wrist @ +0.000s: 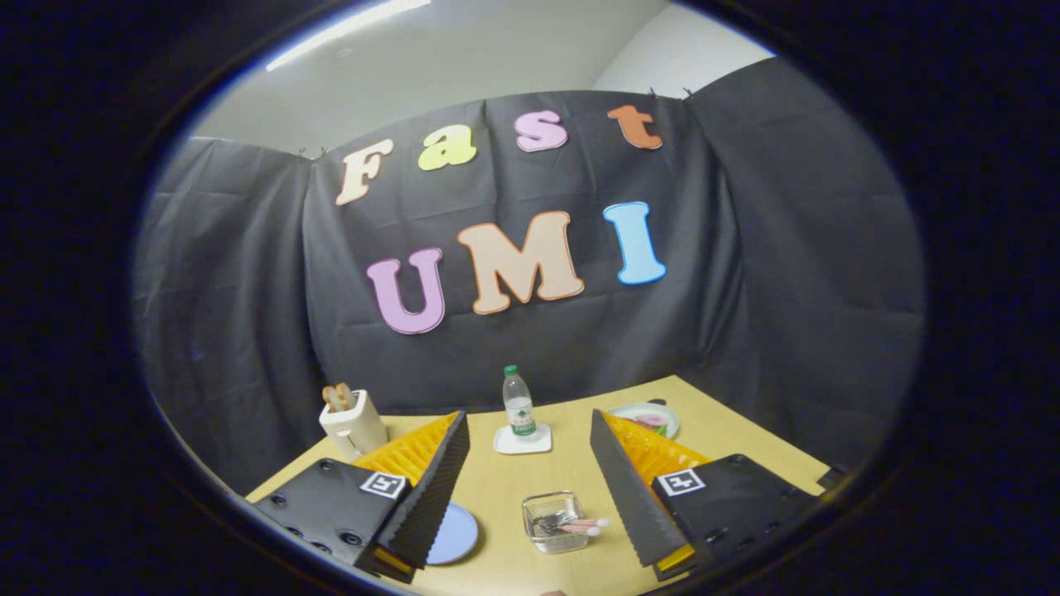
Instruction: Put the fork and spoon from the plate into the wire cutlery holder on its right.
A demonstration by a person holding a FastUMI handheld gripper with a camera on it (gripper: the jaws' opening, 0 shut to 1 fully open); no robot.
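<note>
My gripper (pixel 528 430) hovers above the wooden table (pixel 497 488), fingers wide apart with nothing between them. Below, between the fingers, stands the small cutlery holder (pixel 552 520). Cutlery (pixel 571 525) lies inside it, with pale pink handles sticking out toward the right finger; I cannot tell fork from spoon. A light blue plate (pixel 455 534) lies left of the holder, half hidden under the left finger, and its visible part is bare.
Beyond the fingers a water bottle (pixel 519 403) stands on a white square coaster (pixel 522 441). A white toaster (pixel 353 424) with bread in it sits at the far left. A green-rimmed plate (pixel 648 416) with food lies at the far right.
</note>
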